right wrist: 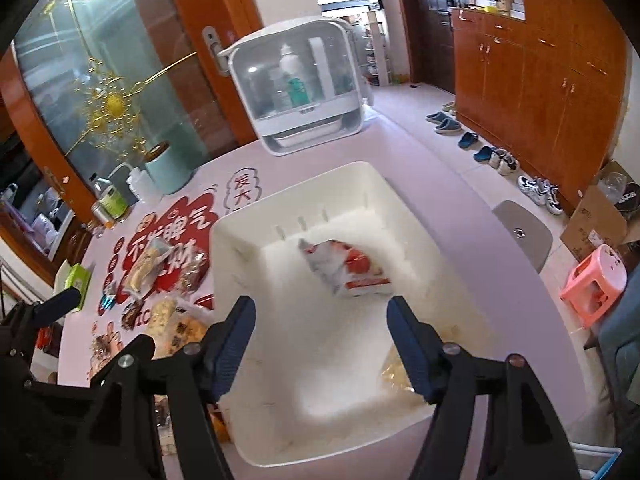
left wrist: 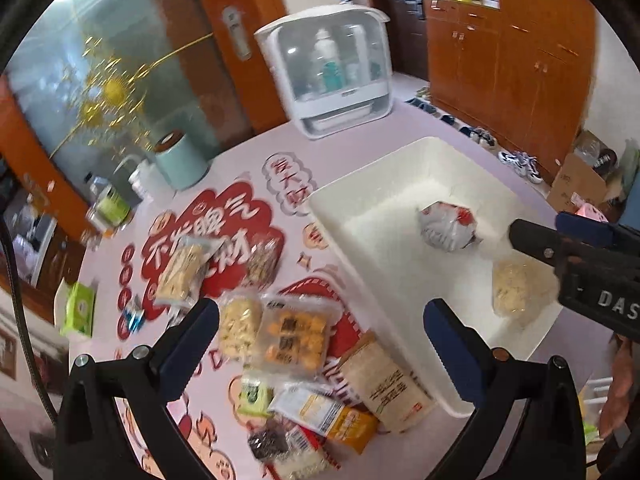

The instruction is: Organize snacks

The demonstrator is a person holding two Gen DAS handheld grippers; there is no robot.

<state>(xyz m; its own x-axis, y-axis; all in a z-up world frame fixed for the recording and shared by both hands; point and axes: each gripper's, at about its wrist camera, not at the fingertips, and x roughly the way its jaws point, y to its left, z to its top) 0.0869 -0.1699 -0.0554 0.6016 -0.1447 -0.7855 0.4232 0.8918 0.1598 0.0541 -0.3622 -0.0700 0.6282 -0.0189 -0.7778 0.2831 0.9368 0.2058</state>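
Note:
A white bin [left wrist: 340, 216] [right wrist: 240, 248] stands on the pink table. In it lie a red-and-white snack bag [left wrist: 448, 226] [right wrist: 346, 266] and a clear bag of pale snacks [left wrist: 516, 286] [right wrist: 394, 372]. Several snack packets lie on the table left of the bin, among them an orange-printed packet [left wrist: 294, 338] and a brown paper-look packet [left wrist: 386, 388]. My left gripper [left wrist: 320, 320] is open and empty above these packets. My right gripper [right wrist: 320, 320] is open and empty above the bin; it also shows in the left wrist view [left wrist: 536, 240].
A white dome-lidded case with bottles [left wrist: 334, 76] [right wrist: 298, 88] stands at the table's far side. A mint canister [left wrist: 180, 162], bottles [left wrist: 108, 200] and a green tissue pack [left wrist: 78, 308] sit at the left. Shoes, a cardboard box and a pink stool [right wrist: 594, 284] are on the floor.

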